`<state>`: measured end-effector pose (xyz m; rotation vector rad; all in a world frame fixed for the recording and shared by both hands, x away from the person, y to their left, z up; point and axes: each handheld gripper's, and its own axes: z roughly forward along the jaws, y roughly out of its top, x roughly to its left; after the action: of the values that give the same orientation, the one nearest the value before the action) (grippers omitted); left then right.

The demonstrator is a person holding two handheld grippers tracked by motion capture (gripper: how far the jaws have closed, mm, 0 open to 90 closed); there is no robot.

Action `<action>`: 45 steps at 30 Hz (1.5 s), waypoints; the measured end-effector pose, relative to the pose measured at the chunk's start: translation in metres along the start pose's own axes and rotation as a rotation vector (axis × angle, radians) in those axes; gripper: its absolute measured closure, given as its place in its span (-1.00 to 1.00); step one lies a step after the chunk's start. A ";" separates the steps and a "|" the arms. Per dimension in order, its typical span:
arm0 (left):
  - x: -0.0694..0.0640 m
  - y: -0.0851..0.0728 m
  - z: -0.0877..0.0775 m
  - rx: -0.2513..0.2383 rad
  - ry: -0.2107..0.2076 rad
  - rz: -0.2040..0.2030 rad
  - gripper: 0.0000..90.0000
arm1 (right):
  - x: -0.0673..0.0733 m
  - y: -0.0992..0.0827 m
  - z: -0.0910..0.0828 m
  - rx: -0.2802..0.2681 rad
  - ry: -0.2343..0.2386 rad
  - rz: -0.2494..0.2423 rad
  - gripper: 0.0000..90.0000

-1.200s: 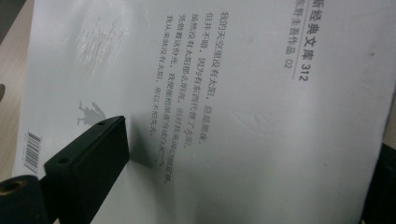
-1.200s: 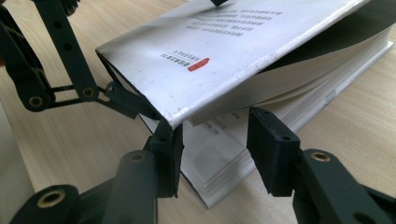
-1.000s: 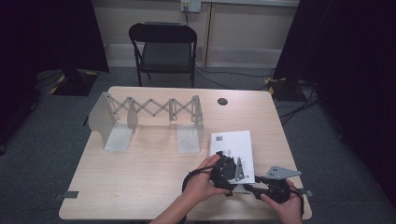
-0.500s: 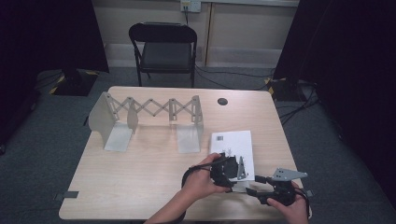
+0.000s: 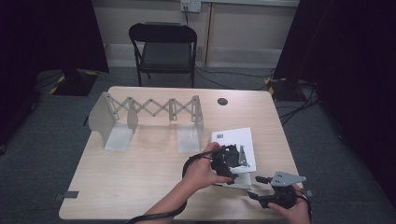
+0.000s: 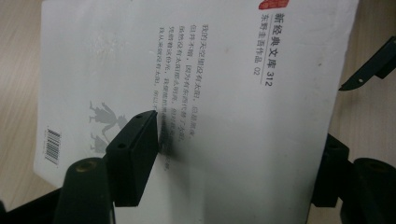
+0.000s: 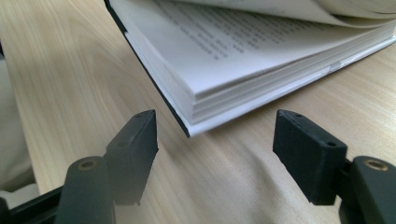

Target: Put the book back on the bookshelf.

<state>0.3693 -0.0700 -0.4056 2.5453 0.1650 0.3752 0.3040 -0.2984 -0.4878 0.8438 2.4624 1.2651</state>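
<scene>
On the near right of the surface (image 5: 140,186) the white book (image 5: 236,140) lies flat, and the right tool (image 5: 261,186) has dropped low by its corner, released, while the left tool (image 5: 229,158) hangs over it, released.

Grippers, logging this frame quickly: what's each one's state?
Left gripper: open over the white book, holding nothing.
Right gripper: open, empty.

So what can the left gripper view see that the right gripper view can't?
The left gripper view looks down on the book's white cover: printed text, a barcode and little grey figures. The right gripper view shows the book's corner from low on the table, with its stacked page edges and an open printed page. Both share the book, the wooden table and a pair of open black jaws.
</scene>
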 end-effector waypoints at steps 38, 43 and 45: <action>0.014 0.010 -0.007 0.035 -0.040 -0.024 -0.30 | -0.007 0.015 0.023 -0.004 -0.178 -0.099 -0.29; 0.012 0.007 -0.011 0.040 -0.040 -0.013 -0.27 | -0.002 0.019 0.024 -0.013 -0.198 -0.171 -0.29; 0.013 0.007 -0.012 0.037 -0.043 -0.006 -0.27 | -0.001 0.020 0.024 -0.014 -0.199 -0.175 -0.27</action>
<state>0.3783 -0.0674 -0.3893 2.5869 0.1650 0.3173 0.3232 -0.2740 -0.4862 0.6960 2.3104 1.0816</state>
